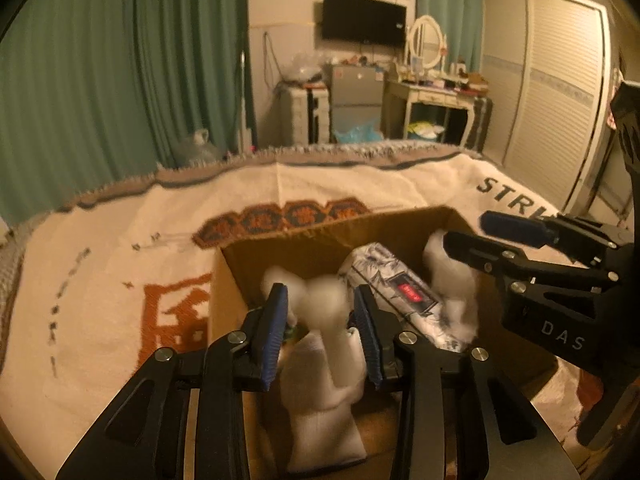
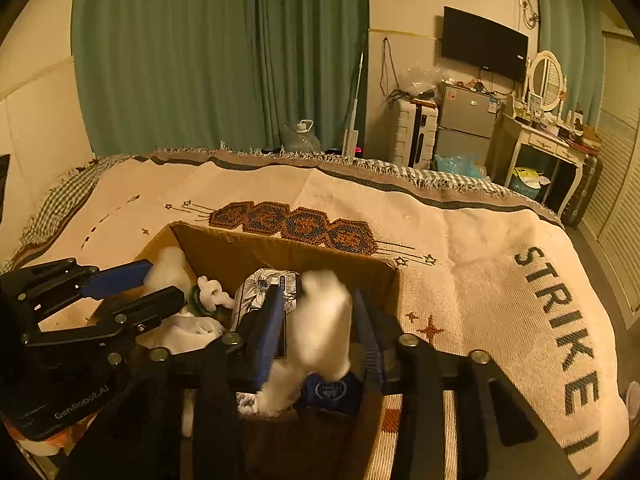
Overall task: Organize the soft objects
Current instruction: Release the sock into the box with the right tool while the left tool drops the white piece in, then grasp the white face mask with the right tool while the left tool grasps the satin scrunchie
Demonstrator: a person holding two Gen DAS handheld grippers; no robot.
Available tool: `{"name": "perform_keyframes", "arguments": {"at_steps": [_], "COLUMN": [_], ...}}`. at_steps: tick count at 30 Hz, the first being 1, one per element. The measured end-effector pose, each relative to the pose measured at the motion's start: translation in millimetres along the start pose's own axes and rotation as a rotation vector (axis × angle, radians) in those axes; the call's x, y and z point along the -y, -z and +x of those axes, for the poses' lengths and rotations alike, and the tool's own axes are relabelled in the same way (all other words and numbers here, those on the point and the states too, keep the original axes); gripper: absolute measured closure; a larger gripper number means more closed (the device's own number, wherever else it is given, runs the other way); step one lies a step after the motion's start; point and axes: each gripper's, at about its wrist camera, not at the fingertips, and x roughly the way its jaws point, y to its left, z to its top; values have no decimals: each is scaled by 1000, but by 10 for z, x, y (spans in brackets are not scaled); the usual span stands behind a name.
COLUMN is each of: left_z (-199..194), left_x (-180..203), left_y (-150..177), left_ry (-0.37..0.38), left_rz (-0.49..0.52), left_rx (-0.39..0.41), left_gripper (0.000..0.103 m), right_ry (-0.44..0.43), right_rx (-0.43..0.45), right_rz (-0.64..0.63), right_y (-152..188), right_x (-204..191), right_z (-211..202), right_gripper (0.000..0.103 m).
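Soft objects, white and blurred, lie gathered in an open cardboard box [image 1: 280, 252] at lower centre of both views; the box stands on a cream woven blanket [image 1: 120, 248] spread over a bed.

- Contents, left wrist view: a white plush piece [image 1: 326, 308] standing up at centre; a white sock-like cloth [image 1: 320, 412] below it; a floral-print bundle [image 1: 384, 276] with a red label, right of centre; another white soft item [image 1: 436, 252] at the box's right end.
- Contents, right wrist view: a white plush piece [image 2: 324, 320] at centre, a dark blue item [image 2: 330, 390] just beneath it, the floral bundle [image 2: 264, 284] to its left, a small white toy with a green part [image 2: 208, 294] further left.
- Left tongs [image 1: 320, 320]: jaws apart, blue pads on either side of the upright white piece; contact cannot be told because of blur. In the right wrist view they enter from the left [image 2: 156, 280], parted, over the box's left end.
- Right tongs [image 2: 318, 324]: jaws apart, flanking the white plush; grip cannot be told. In the left wrist view they reach in from the right [image 1: 468, 232], parted, above the box.
- Blanket: orange hexagon motifs, dark lettering at frame right.
- Background, upper frame: green curtains [image 1: 120, 80], wall television [image 1: 364, 20], small refrigerator [image 1: 356, 96], dressing table with an oval mirror [image 1: 426, 42], louvred wardrobe doors [image 1: 556, 92].
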Motion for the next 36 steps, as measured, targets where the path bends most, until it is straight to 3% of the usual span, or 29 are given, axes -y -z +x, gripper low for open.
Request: {"name": "perform_keyframes", "arguments": {"at_steps": [3, 10, 13, 16, 18, 21, 27, 30, 36], "left_z": [-232, -1160, -1667, -2123, -2338, -2491, -2296, -2017, -1493], "left_x": [10, 31, -4, -33, -59, -93, -33, -47, -84], "left_y": [-36, -192, -202, -135, -54, 128, 506, 686, 966], "left_ry": [-21, -74, -86, -97, -85, -20, -48, -7, -8], "left_rz": [10, 24, 23, 28, 18, 16, 63, 32, -46], "left_rx": [52, 188, 272, 350, 370, 357, 252, 162, 28], "left_gripper": [44, 42, 23, 16, 11, 11, 11, 11, 11], "right_ry": [14, 70, 78, 98, 87, 68, 89, 107, 133], "right_rx": [27, 104, 143, 169, 165, 151, 90, 19, -93], "right_rz": [12, 13, 28, 23, 30, 53, 77, 87, 138], "right_y": [-24, -193, -199, -127, -42, 122, 568, 884, 1492], "right_x": [-14, -100, -129, -199, -242, -294, -409, -457, -523], "right_z": [-228, -1138, -1664, -2121, -2356, -2615, -2669, -2433, -1877], "right_gripper": [47, 44, 43, 37, 28, 9, 6, 6, 6]}}
